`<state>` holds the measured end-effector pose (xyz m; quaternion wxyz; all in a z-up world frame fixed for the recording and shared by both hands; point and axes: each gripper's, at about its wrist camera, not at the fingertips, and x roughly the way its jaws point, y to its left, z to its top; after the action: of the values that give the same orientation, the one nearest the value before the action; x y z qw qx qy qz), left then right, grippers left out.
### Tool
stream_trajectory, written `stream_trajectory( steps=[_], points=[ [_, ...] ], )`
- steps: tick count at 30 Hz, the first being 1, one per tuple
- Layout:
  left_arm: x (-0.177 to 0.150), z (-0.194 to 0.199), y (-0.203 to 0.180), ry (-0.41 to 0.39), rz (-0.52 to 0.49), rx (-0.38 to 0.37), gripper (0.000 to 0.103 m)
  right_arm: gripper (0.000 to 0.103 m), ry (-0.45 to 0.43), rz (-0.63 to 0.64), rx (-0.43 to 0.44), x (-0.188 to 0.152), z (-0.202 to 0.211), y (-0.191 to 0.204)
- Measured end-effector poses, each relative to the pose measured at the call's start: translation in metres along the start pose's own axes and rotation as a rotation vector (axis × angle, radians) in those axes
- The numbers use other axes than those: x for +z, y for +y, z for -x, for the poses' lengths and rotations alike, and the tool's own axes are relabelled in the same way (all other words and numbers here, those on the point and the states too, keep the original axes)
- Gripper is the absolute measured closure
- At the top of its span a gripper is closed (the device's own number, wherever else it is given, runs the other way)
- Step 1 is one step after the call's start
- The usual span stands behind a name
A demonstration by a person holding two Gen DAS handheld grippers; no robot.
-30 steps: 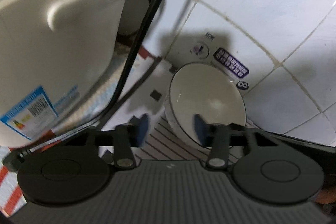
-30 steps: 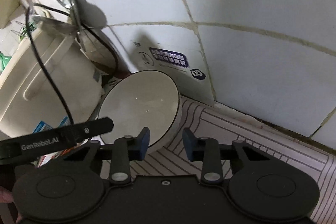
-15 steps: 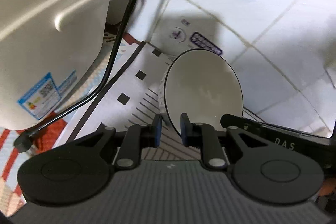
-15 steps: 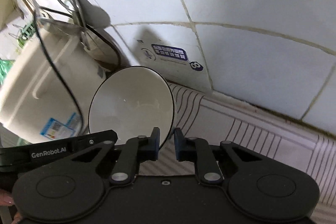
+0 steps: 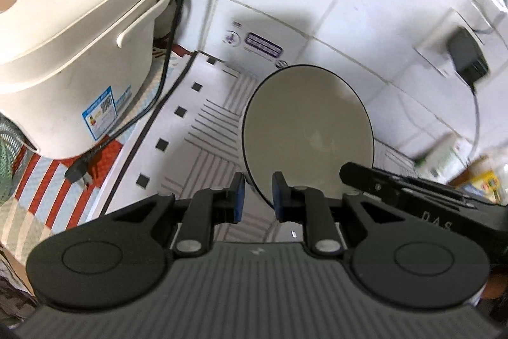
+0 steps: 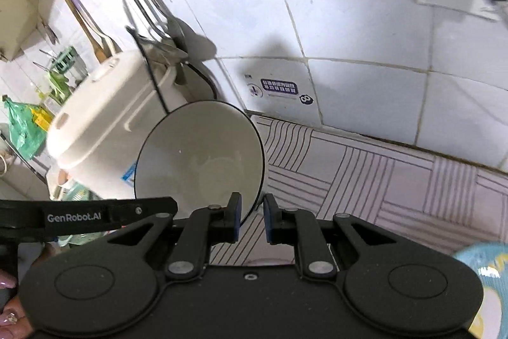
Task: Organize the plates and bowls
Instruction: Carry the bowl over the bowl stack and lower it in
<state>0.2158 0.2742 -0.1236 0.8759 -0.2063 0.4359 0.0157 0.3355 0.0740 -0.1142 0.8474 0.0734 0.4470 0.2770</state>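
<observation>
both tools (image 5: 257,196) (image 6: 252,218) pinch 1 round glossy bowl (image 5: 308,132).

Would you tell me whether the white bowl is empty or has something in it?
Empty: the bowl's pale inside shows bare down to its base.

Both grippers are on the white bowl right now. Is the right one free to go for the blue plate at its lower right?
Probably not yet. The right gripper is shut on the rim of the white bowl, as is the left gripper. Nothing seems to block the blue plate, but the bowl must be released first.
</observation>
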Motion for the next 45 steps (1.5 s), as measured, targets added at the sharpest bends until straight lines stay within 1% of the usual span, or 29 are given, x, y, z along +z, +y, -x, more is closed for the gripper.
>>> stream_trajectory(
  steps=[3, 4, 7, 11, 13, 18, 21, 23, 26, 32, 37, 41, 45],
  points=[
    [-0.008, 0.013, -0.009, 0.013, -0.012, 0.003, 0.086, 0.084, -0.044, -0.002, 0.013, -0.011, 0.022, 0.001],
    [-0.011, 0.019, -0.015, 0.006, -0.038, 0.008, 0.086, 0.084, -0.051, -0.008, 0.018, -0.014, 0.028, 0.001],
    [-0.020, 0.031, -0.026, -0.005, -0.068, 0.010, 0.086, 0.084, -0.076, -0.007, 0.018, -0.023, 0.044, 0.001],
    [-0.031, 0.035, -0.036, 0.016, -0.081, -0.010, 0.086, 0.084, -0.081, -0.044, 0.003, -0.037, 0.058, -0.003],
    [-0.036, 0.032, -0.042, 0.029, -0.104, -0.005, 0.086, 0.084, -0.081, -0.055, -0.011, -0.045, 0.063, -0.007],
    [-0.048, 0.016, -0.051, 0.075, -0.136, 0.036, 0.086, 0.084, -0.088, -0.151, -0.030, -0.069, 0.057, -0.019],
    [-0.052, 0.003, -0.053, 0.143, -0.140, 0.059, 0.086, 0.084, -0.071, -0.184, -0.033, -0.083, 0.051, -0.026],
    [-0.054, -0.007, -0.053, 0.181, -0.128, 0.071, 0.086, 0.085, -0.086, -0.202, -0.038, -0.090, 0.049, -0.028],
    [-0.056, -0.015, -0.054, 0.207, -0.128, 0.087, 0.086, 0.085, -0.072, -0.170, -0.076, -0.095, 0.040, -0.026],
    [-0.057, -0.024, -0.063, 0.254, -0.174, 0.133, 0.086, 0.085, -0.101, -0.127, -0.088, -0.105, 0.038, -0.026],
    [-0.060, -0.029, -0.066, 0.283, -0.183, 0.146, 0.086, 0.085, -0.115, -0.058, -0.124, -0.111, 0.036, -0.021],
    [-0.062, -0.034, -0.063, 0.301, -0.171, 0.139, 0.086, 0.085, -0.116, -0.025, -0.148, -0.115, 0.034, -0.017],
    [-0.064, -0.038, -0.064, 0.309, -0.180, 0.134, 0.085, 0.085, -0.116, 0.034, -0.198, -0.118, 0.033, -0.010]
  ],
)
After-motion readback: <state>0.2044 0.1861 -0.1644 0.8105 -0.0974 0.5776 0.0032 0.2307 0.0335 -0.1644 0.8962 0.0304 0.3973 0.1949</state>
